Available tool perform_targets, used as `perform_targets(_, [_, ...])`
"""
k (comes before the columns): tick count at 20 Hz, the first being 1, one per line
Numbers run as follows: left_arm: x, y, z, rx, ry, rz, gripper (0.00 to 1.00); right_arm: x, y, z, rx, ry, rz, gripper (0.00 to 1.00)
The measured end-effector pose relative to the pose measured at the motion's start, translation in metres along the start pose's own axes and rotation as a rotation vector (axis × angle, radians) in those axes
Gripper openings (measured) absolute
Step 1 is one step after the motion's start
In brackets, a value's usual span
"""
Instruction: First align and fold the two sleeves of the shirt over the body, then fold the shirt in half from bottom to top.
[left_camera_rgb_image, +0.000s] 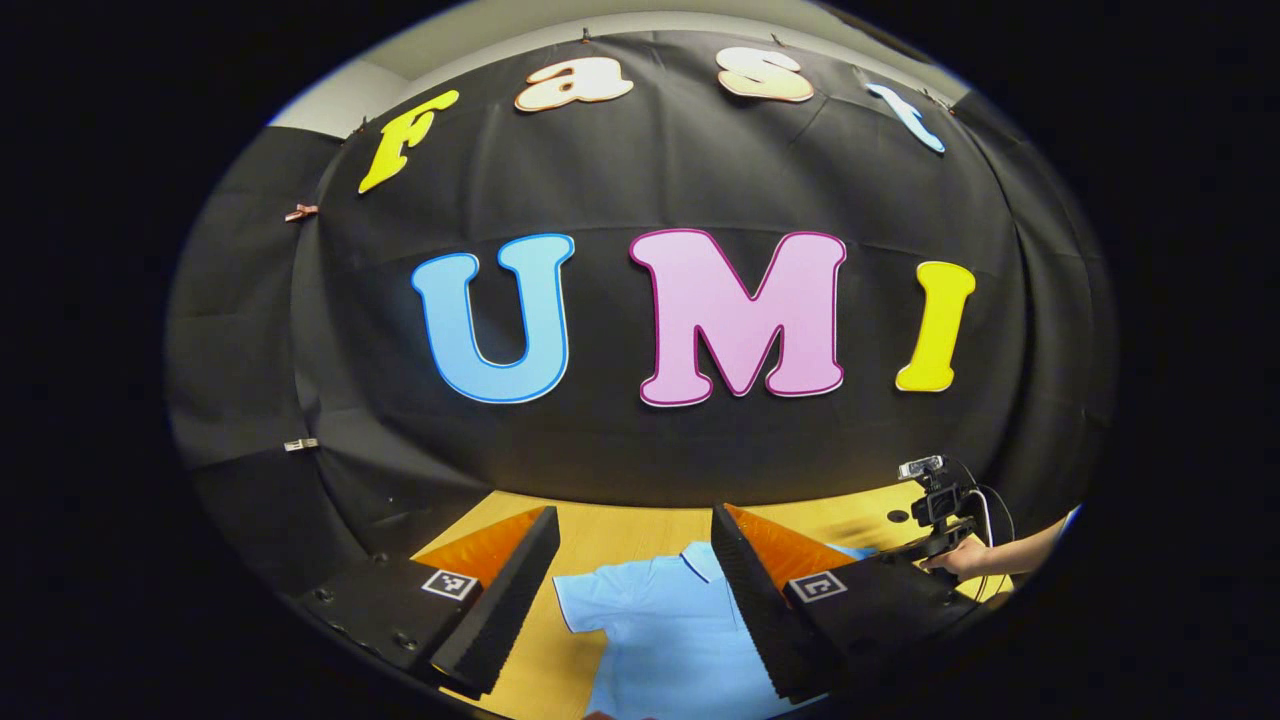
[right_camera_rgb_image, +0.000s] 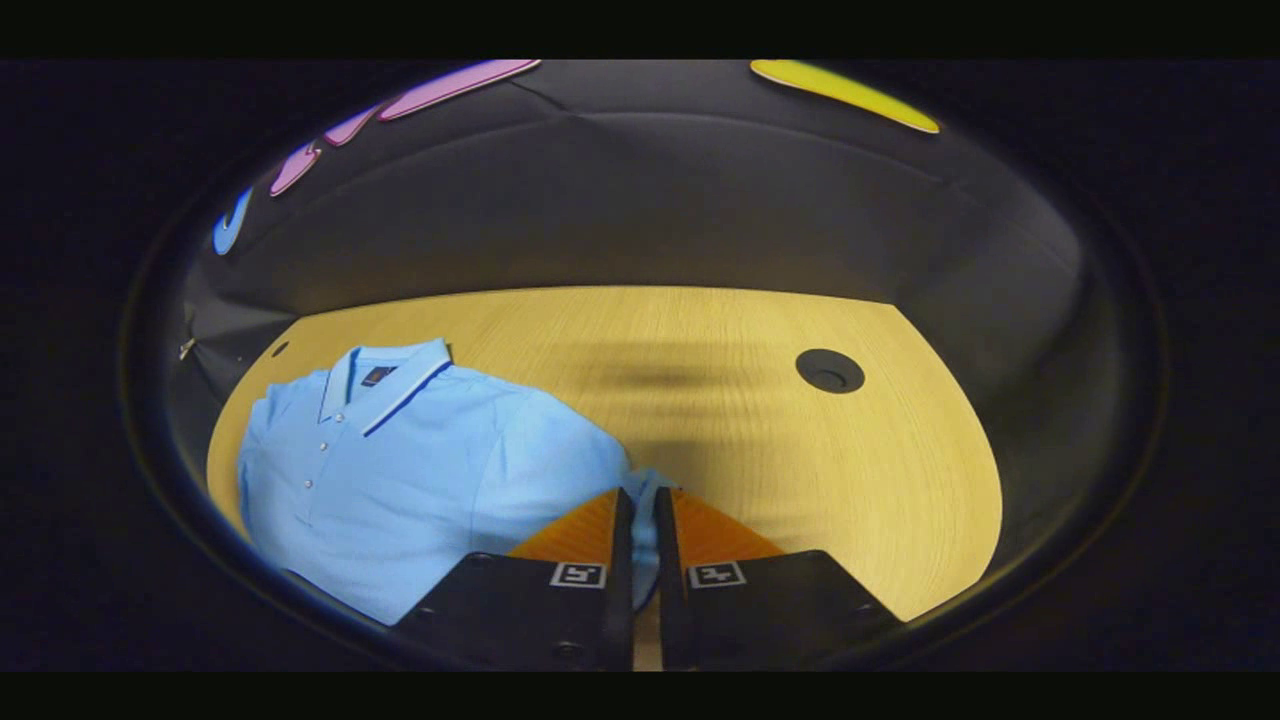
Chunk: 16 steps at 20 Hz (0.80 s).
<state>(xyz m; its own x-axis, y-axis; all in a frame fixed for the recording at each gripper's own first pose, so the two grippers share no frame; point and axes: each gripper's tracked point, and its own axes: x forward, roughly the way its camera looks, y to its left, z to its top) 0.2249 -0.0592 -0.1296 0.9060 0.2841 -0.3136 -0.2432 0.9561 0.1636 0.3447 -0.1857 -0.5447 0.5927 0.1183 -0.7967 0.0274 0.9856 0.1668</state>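
Observation:
A light blue polo shirt (right_camera_rgb_image: 400, 460) lies face up on the wooden table (right_camera_rgb_image: 800, 480), its collar (right_camera_rgb_image: 400, 385) toward the far wall. My right gripper (right_camera_rgb_image: 641, 492) is shut on the shirt's sleeve (right_camera_rgb_image: 645, 525), and a strip of blue cloth shows between its fingers. In the left gripper view my left gripper (left_camera_rgb_image: 634, 515) is held open above the shirt (left_camera_rgb_image: 660, 630), with nothing between its fingers. The shirt's collar end and one short sleeve lie below the gap.
A round black cable hole (right_camera_rgb_image: 829, 370) sits in the table at the far right. The black cloth wall closes off the table's back edge. At the right of the left gripper view, a hand (left_camera_rgb_image: 965, 558) holds the other device over the table (left_camera_rgb_image: 620, 530).

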Motion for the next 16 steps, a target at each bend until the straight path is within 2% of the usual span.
perform_targets(5, [0.000,0.001,-0.002,-0.008,-0.005,0.001,0.97,-0.015,0.014,0.020,0.040,-0.052,0.056,0.15])
perform_targets(10, [0.004,0.007,-0.015,-0.057,0.019,-0.004,0.97,-0.041,0.063,0.055,0.078,-0.126,0.173,0.14])
perform_targets(11, [0.004,0.007,-0.017,-0.060,0.019,-0.010,0.97,-0.042,0.076,0.055,0.074,-0.118,0.201,0.19])
perform_targets(12, [0.005,0.009,-0.018,-0.056,0.020,-0.013,0.97,-0.043,0.093,0.050,0.068,-0.102,0.244,0.15])
perform_targets(13, [0.006,0.013,-0.022,-0.049,0.023,-0.012,0.97,-0.042,0.111,0.043,0.070,-0.073,0.296,0.19])
perform_targets(14, [0.006,0.018,-0.024,-0.045,0.026,-0.012,0.97,-0.040,0.126,0.034,0.070,-0.045,0.327,0.15])
perform_targets(15, [0.007,0.024,-0.027,-0.046,0.027,-0.010,0.97,-0.035,0.134,0.027,0.061,-0.027,0.336,0.10])
perform_targets(16, [0.008,0.031,-0.031,-0.054,0.034,-0.009,0.97,-0.027,0.138,0.020,0.043,-0.019,0.321,0.15])
